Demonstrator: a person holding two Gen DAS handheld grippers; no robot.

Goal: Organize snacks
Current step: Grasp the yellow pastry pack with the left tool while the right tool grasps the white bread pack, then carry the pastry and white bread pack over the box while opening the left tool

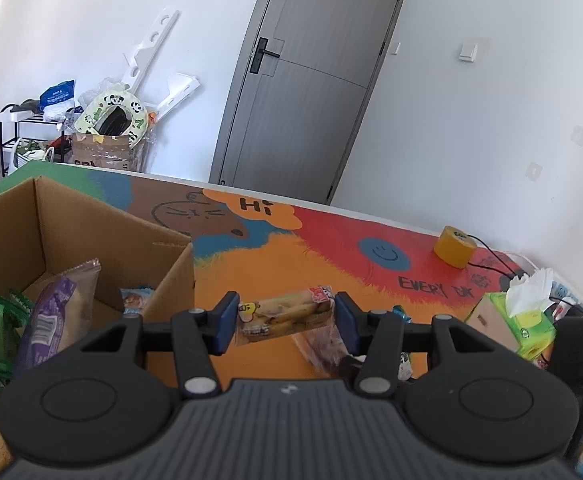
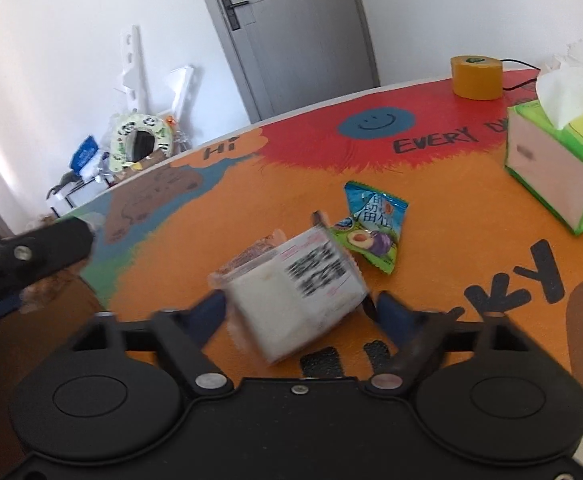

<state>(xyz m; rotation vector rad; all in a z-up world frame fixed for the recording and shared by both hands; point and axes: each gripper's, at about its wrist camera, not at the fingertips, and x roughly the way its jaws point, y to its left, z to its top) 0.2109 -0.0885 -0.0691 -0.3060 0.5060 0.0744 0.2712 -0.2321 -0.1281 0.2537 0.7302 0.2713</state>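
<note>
My left claw holds the bread snack — I carry it level over the cardboard box; right claw grips the white packet

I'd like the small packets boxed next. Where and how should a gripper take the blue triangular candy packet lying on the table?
Probably across its puffed middle, coming down from above. The blue triangular candy packet lies flat on the table, so there is no upright edge to take from the side. Its lower corner touches or overlaps the green plum packet, so set the fingers across the upper half, clear of that neighbour.
</note>
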